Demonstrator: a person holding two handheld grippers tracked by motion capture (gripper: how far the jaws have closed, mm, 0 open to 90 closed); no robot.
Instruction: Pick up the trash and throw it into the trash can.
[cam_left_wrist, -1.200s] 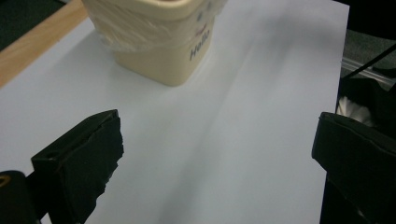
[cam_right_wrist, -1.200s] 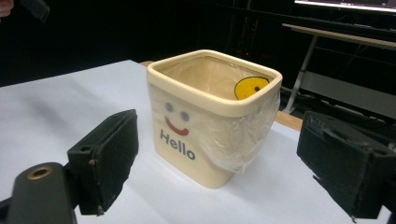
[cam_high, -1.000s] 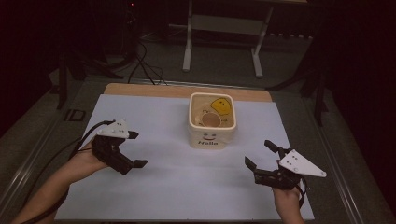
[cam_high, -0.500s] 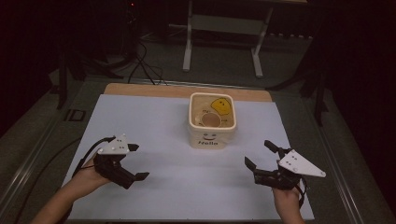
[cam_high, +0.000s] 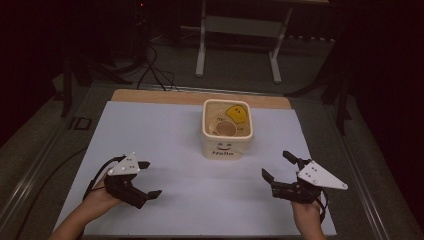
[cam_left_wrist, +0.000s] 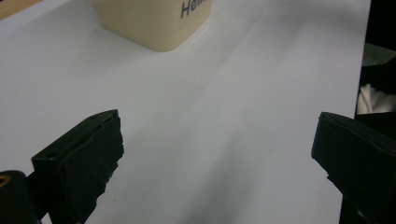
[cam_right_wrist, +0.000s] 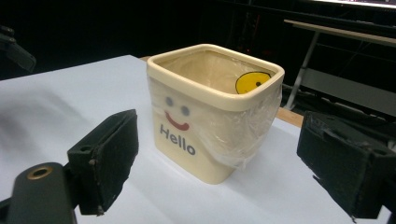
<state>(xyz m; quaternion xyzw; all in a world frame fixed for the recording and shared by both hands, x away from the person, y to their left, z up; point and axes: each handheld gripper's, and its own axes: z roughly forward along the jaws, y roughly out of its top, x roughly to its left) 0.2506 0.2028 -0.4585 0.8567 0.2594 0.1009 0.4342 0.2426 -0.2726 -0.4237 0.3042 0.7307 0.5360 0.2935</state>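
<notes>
Both claws, left (cam_high: 148, 178) and right (cam_high: 279, 165), gape empty, flanking the cream cup (cam_high: 227, 131) beyond them.

My table (cam_high: 150, 125), covered by a white sheet with a wooden edge at twelve o'clock, carries one cream "Hello" container (cam_high: 227, 130) just past centre toward twelve.

Bare white desk (cam_high: 170, 150) lies open between and around both tongs; the one obstacle is the cream container (cam_high: 227, 131) standing mid-desk, well apart from either, its top open
</notes>
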